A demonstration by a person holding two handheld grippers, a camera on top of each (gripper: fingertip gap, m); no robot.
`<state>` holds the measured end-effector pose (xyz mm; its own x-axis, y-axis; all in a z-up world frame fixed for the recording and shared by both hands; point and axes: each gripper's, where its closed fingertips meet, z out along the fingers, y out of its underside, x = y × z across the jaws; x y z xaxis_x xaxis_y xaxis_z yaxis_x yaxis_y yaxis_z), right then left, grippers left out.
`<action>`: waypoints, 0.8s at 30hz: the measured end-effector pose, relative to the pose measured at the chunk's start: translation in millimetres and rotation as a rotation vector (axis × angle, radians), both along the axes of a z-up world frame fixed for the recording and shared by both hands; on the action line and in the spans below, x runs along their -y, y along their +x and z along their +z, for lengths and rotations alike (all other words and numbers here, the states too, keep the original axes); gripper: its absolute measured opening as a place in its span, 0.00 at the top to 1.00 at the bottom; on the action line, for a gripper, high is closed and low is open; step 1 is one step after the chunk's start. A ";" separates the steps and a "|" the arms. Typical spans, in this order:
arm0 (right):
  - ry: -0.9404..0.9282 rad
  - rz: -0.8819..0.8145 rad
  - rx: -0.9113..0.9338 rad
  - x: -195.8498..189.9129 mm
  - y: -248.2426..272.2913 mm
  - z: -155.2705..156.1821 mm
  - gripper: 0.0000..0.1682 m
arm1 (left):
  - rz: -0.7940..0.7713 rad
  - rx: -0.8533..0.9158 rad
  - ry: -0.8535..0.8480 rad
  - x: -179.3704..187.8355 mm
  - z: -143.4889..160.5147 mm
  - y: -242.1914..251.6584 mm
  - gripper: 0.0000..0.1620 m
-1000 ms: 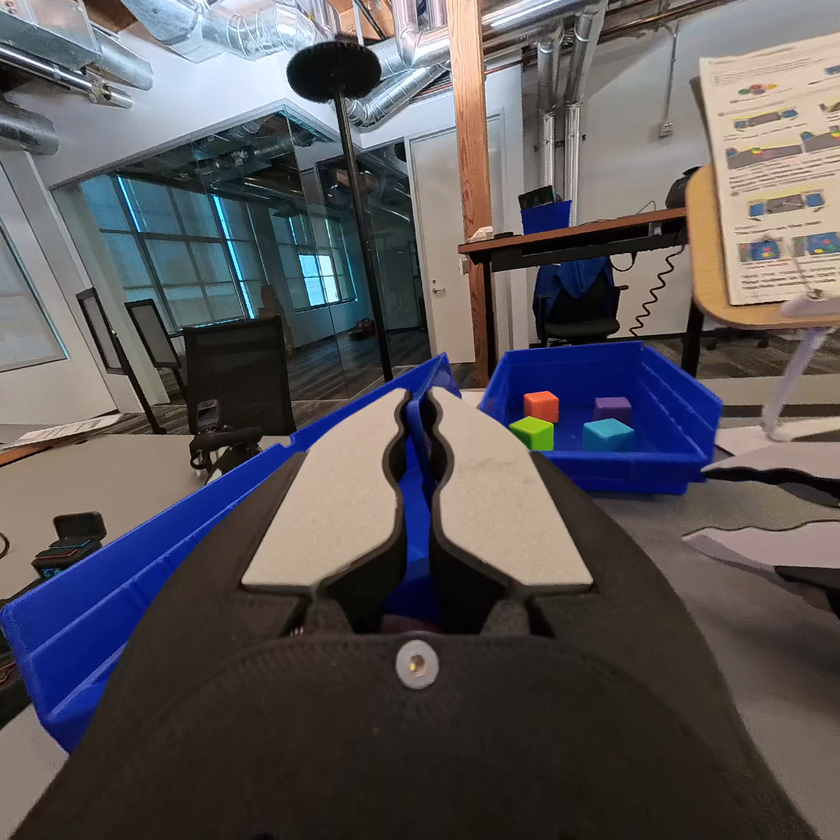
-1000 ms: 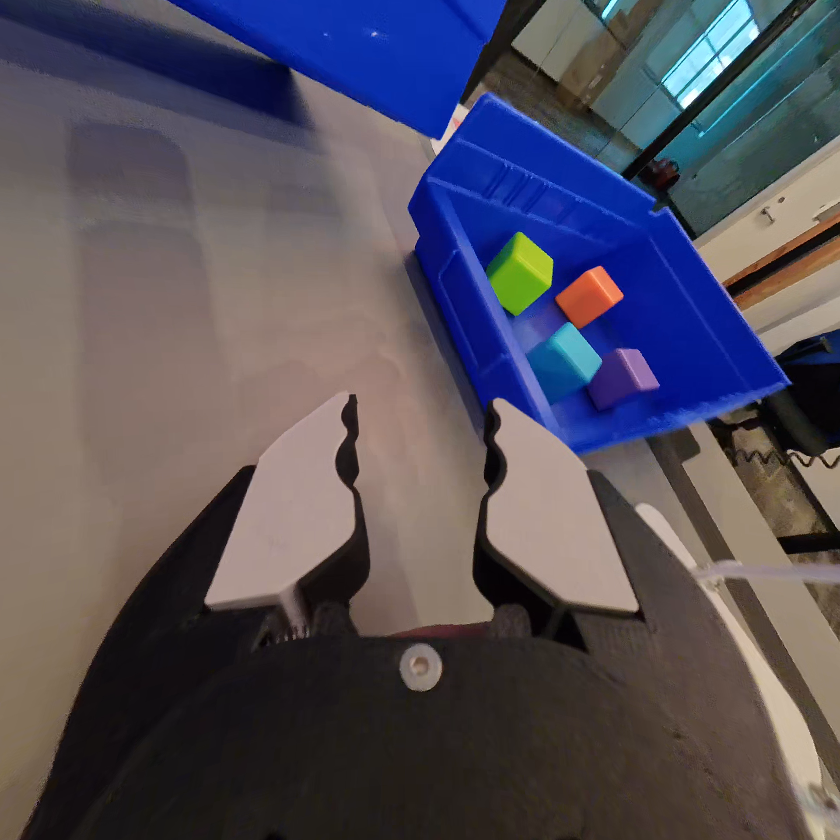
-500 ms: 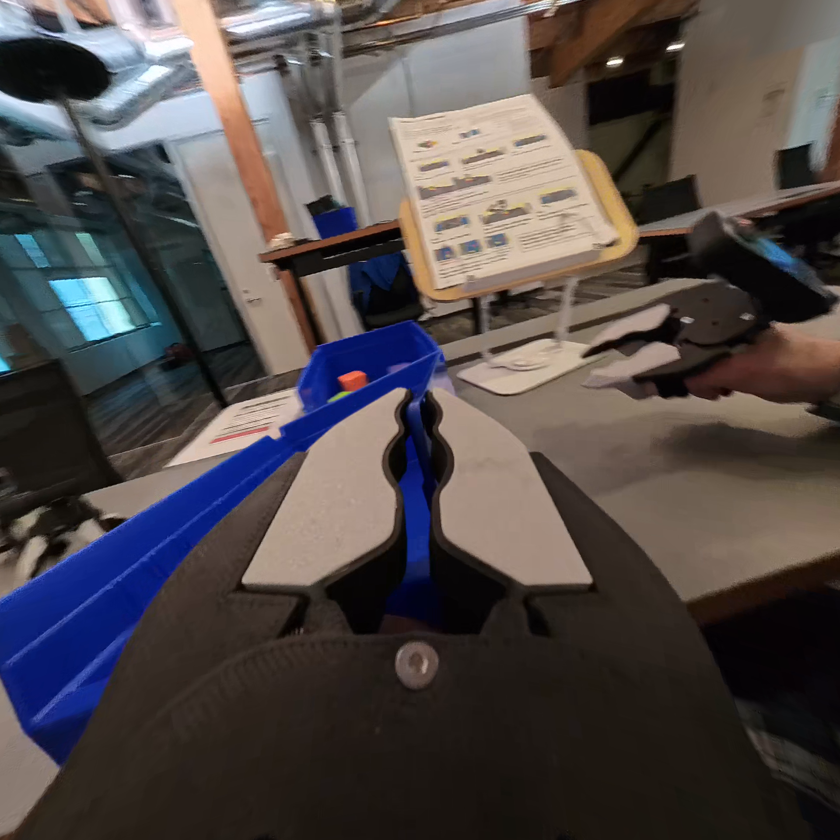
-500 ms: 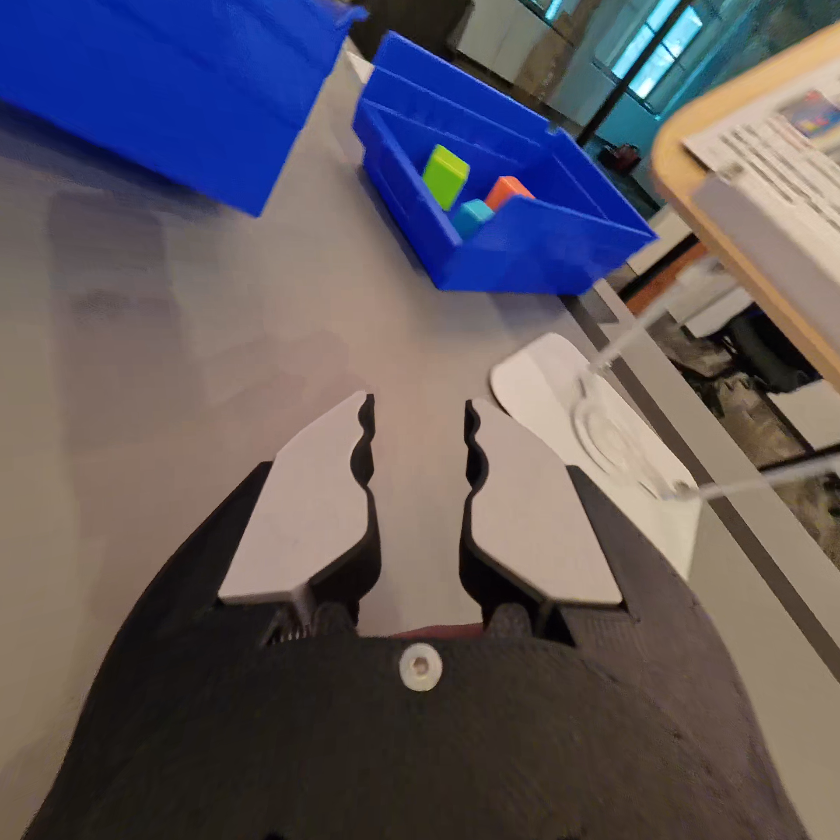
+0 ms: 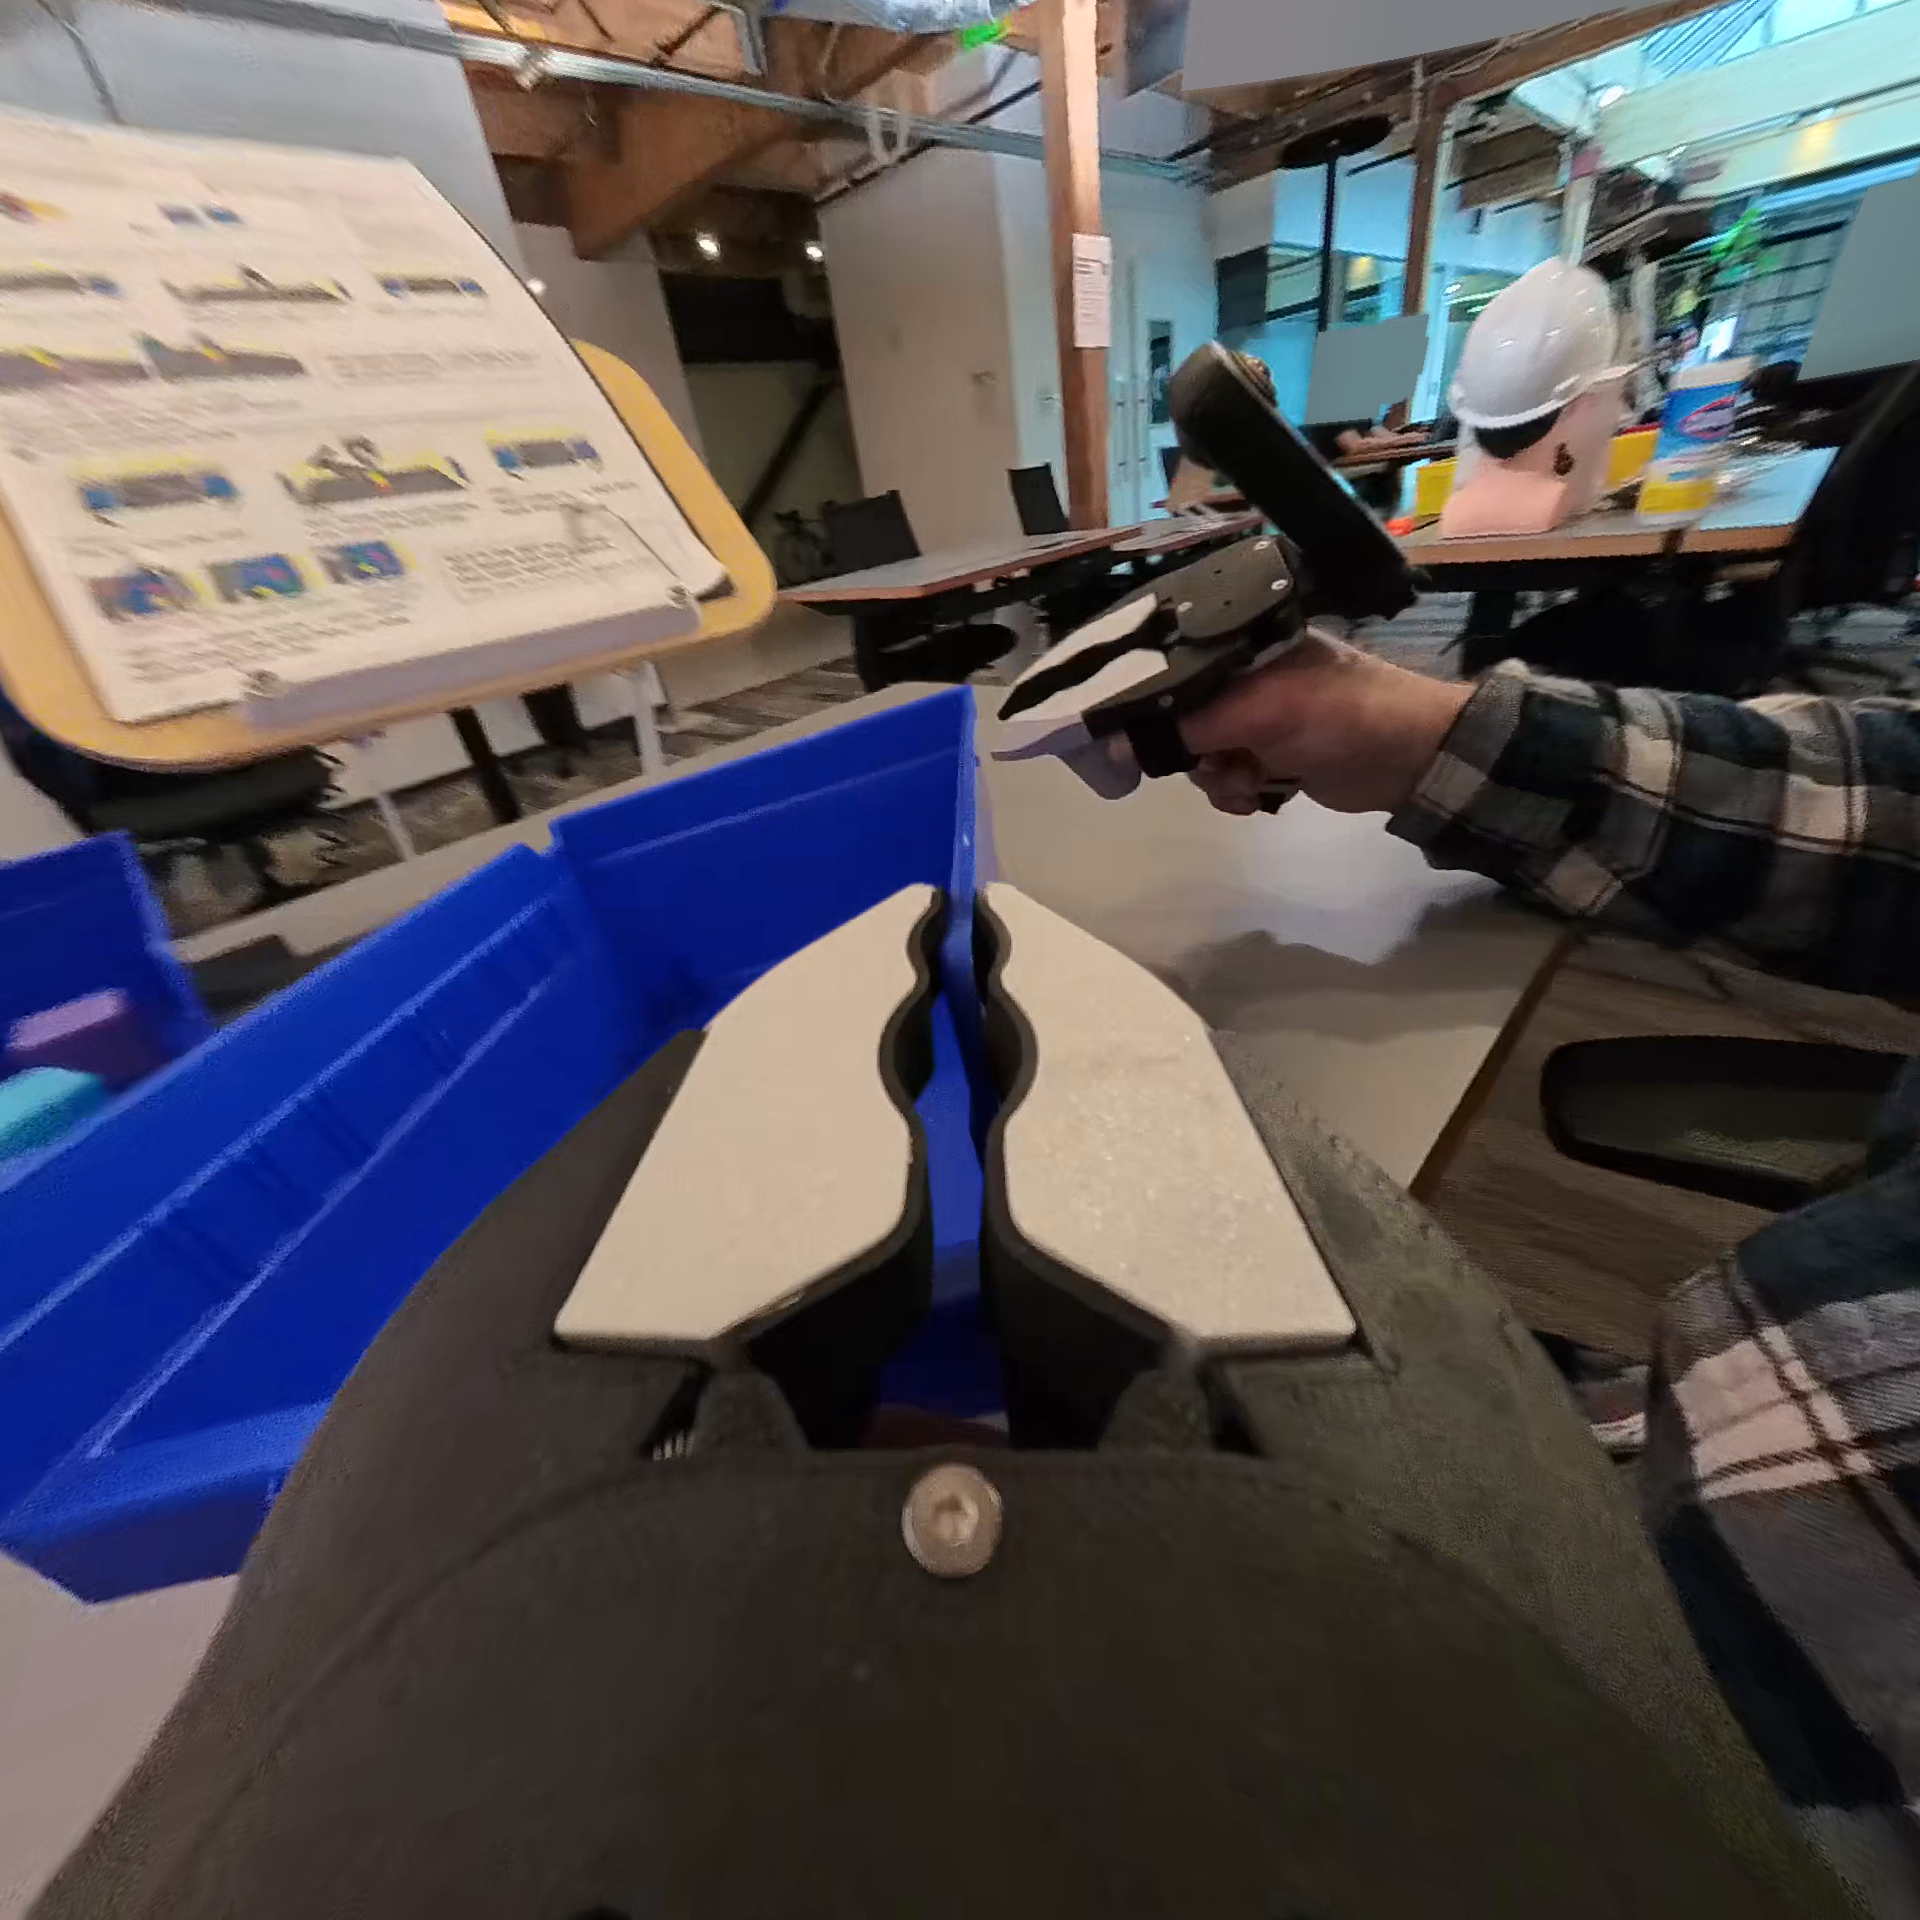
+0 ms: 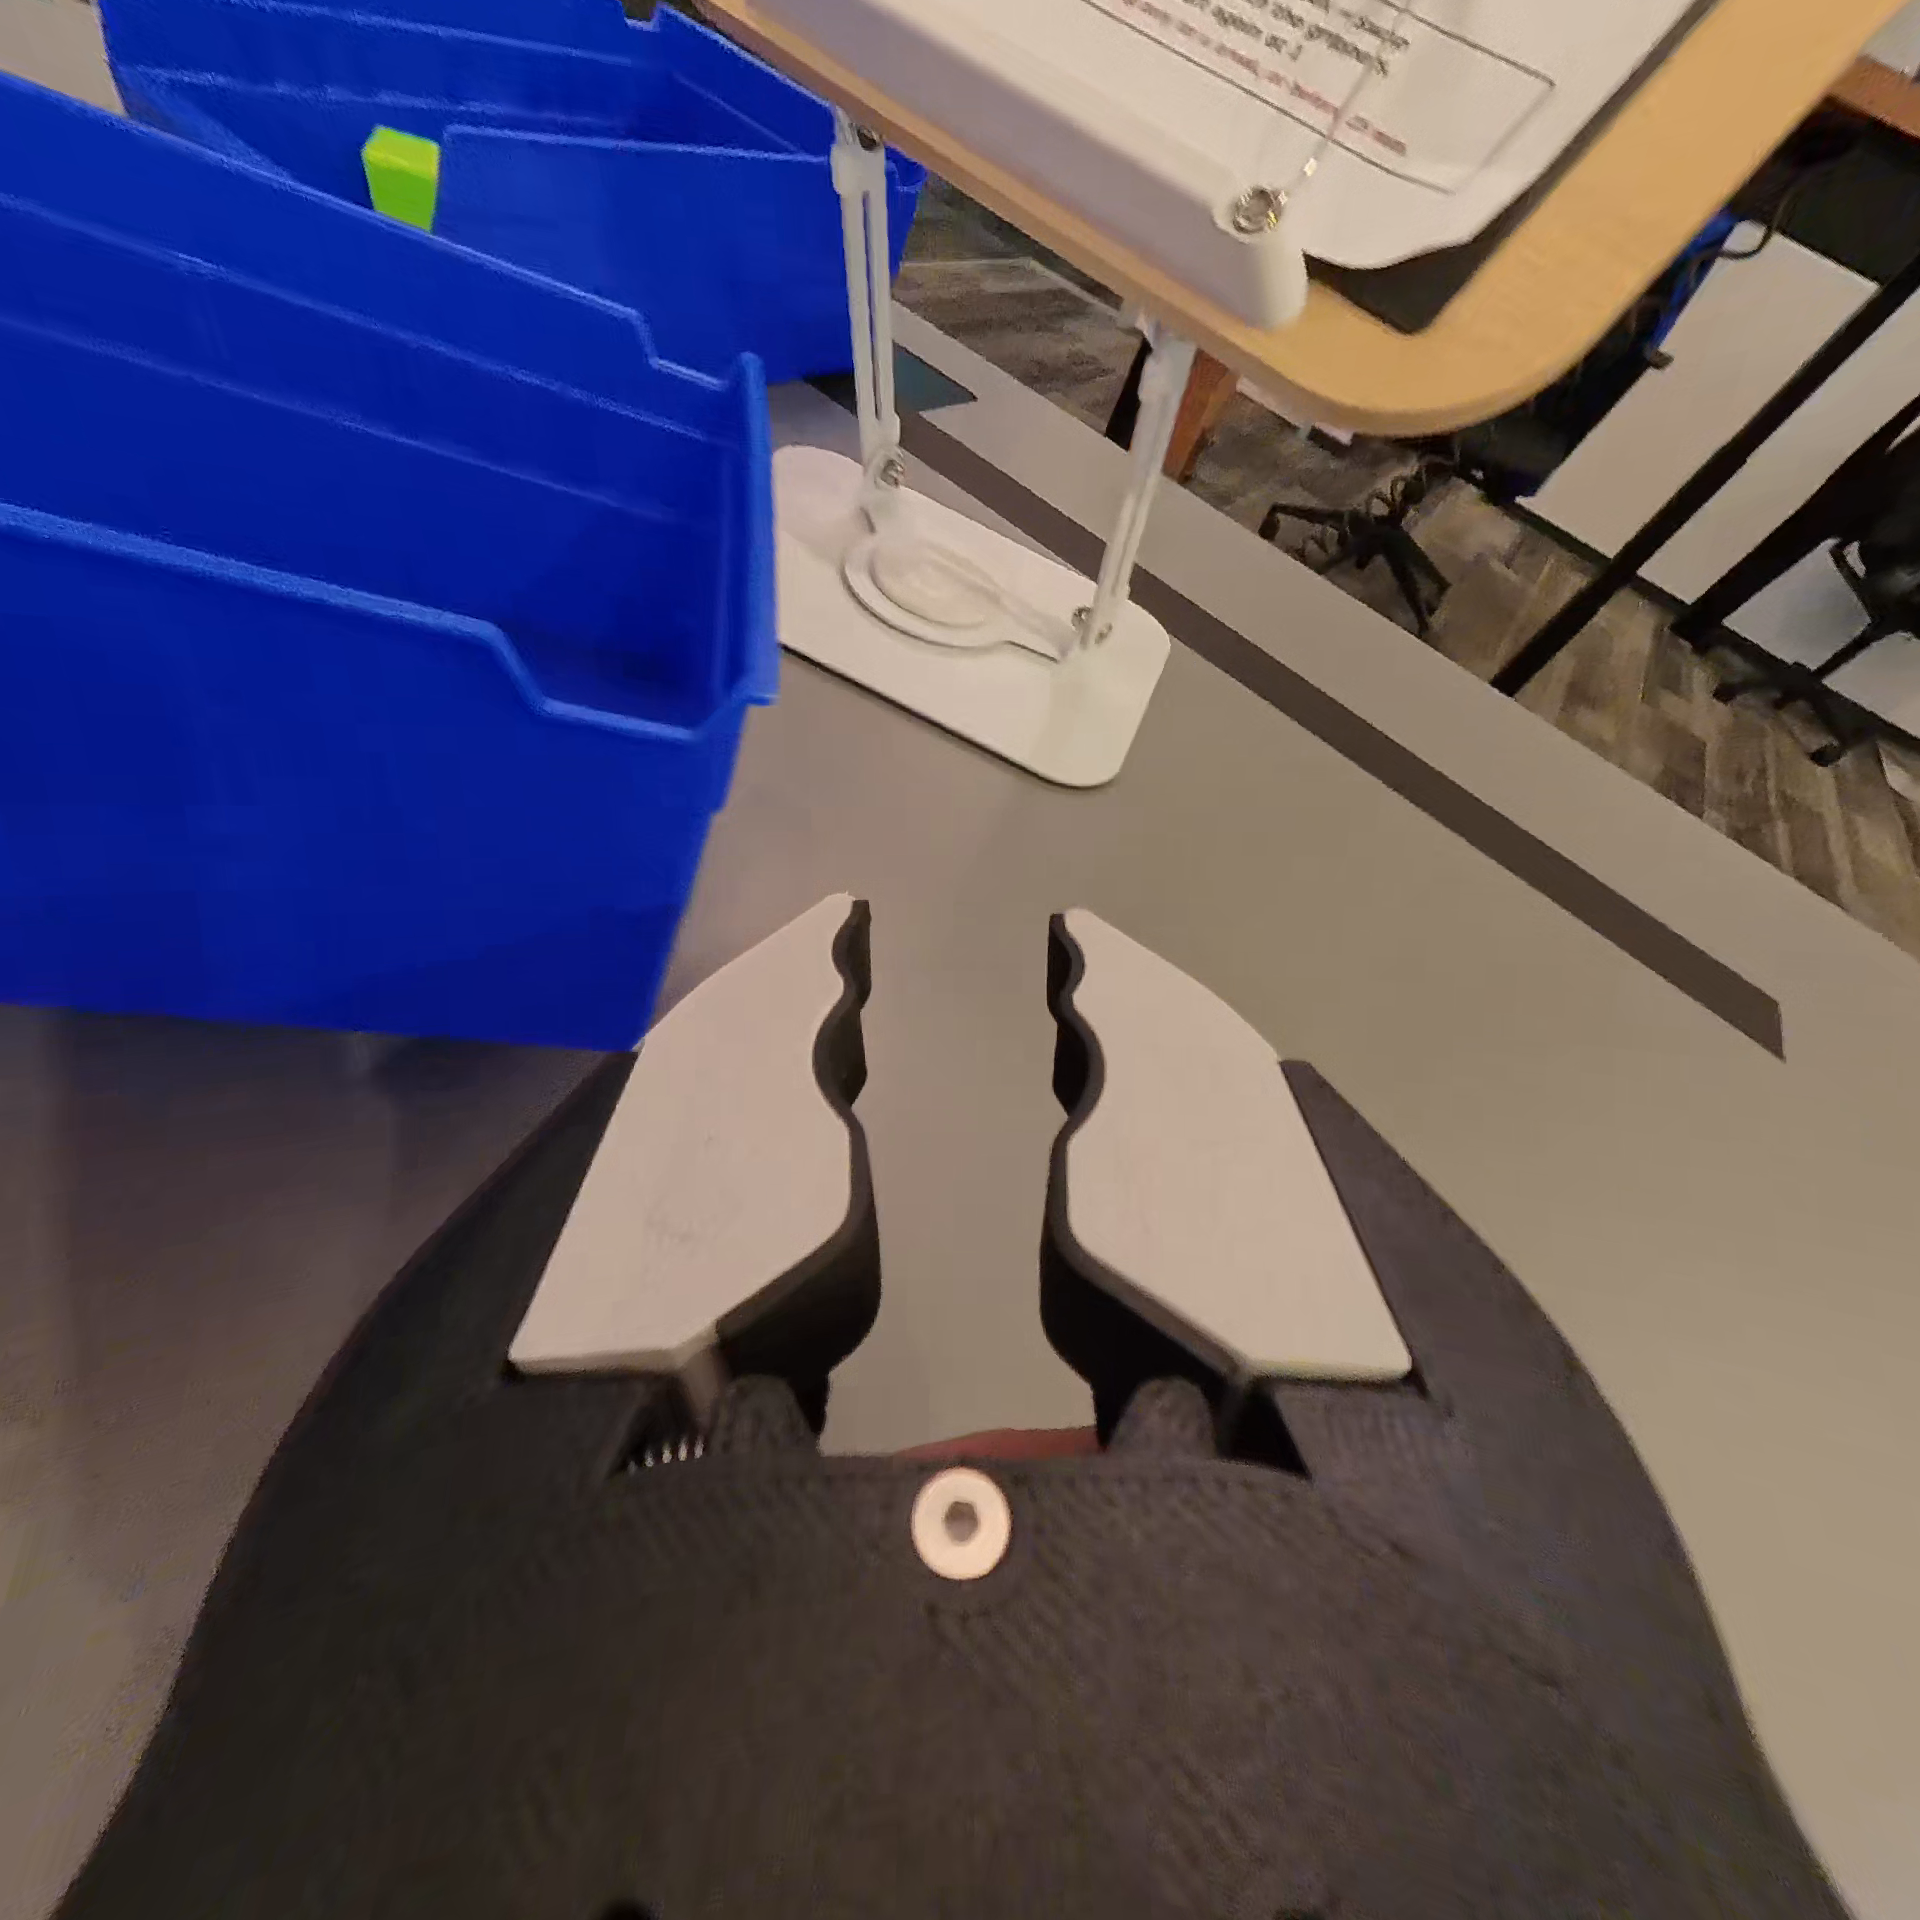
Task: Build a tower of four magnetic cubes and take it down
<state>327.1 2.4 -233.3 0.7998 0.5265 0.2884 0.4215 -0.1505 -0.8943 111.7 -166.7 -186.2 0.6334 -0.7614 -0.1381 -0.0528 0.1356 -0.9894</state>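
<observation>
Left gripper (image 5: 961,914): jaws clamped on the corner wall of the near blue bin (image 5: 436,1039). Right gripper (image 6: 956,925): jaws apart and empty above the grey worktop (image 6: 1299,935), just beside that bin. Far bin (image 6: 623,135): holds the cubes, of which a green cube (image 6: 400,177), a purple cube (image 5: 78,1023) and a teal cube (image 5: 42,1107) show. A document stand (image 6: 966,634) stands beside the bins.

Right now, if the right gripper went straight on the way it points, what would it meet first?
Probably the bare grey table, since the right gripper tilts downward. Beyond that stands the white stand base; depth is unclear.
</observation>
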 end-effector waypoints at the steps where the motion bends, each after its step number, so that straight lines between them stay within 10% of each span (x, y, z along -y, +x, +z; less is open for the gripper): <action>1: -0.004 -0.009 0.001 1.6 4.7 -1.5 0.81 | -0.019 0.009 -0.022 -1.3 -4.8 7.5 0.98; 15: -0.033 -0.022 -0.028 27.6 1.6 8.4 0.75 | -0.153 -0.044 -0.126 2.2 -27.8 42.1 0.91; 24: 0.029 0.069 -0.115 80.4 -56.7 39.4 0.63 | 0.070 -0.065 -0.004 -33.3 16.7 -49.3 0.87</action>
